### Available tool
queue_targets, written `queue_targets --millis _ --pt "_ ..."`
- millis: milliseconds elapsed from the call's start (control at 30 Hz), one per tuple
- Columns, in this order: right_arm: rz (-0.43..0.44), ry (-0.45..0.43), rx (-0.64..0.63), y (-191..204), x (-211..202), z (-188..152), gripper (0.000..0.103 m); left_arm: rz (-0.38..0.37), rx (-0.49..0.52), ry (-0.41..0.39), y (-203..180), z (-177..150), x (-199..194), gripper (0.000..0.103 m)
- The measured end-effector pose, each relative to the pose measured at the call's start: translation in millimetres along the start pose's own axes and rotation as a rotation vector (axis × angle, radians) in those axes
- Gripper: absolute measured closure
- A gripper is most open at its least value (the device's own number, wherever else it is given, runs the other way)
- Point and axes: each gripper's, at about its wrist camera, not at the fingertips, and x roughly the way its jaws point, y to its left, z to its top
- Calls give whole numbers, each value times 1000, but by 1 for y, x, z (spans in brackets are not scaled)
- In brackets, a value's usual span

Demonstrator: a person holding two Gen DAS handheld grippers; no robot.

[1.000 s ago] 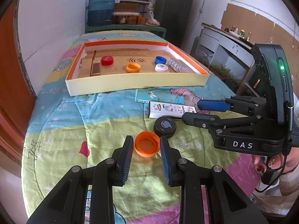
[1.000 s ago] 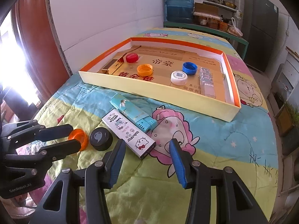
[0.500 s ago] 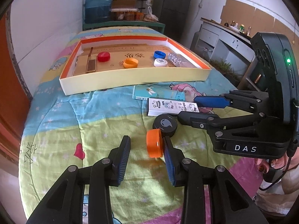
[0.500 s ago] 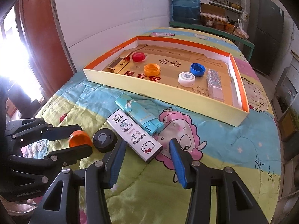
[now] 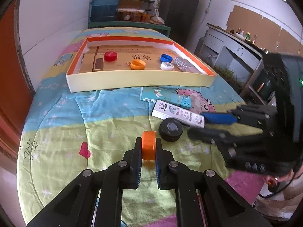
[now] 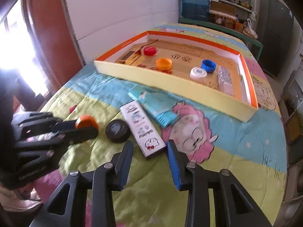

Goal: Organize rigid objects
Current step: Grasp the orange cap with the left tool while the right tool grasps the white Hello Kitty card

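Observation:
My left gripper is shut on an orange bottle cap, which stands on its edge between the pads just above the blanket. A black round cap lies right beside it. In the right wrist view my right gripper is closing. The near end of a white cartoon-printed box sits between its fingers, and the pads are not pressing on it. A teal box lies against the white one on its far side. The left gripper with the orange cap shows at the left.
A shallow orange-rimmed tray lies farther back on the blanket. It holds a red cap, an orange cap, a blue cap, a white cap and a clear box. A wall runs along the left, and a person's sleeve is at the near right.
The orange cap tipped from flat onto its edge and my left gripper shut on it. My right gripper narrowed around the near end of the white box.

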Motion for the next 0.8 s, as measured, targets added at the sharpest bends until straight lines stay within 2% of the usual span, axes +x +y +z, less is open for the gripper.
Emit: queue_targets --millis 200,467,667,800 --pt "-13 17 -66 21 -7 -10 66 -7 -43 -4 7 0 -2 91" --pt "-32 -6 -89 21 9 8 66 -1 -73 -12 16 0 -4 91" --pt "-21 3 -126 25 17 20 77 0 -101 -18 20 1 -4 91" --pt "-37 2 -134 31 18 20 77 1 -104 -28 22 2 -6 91"
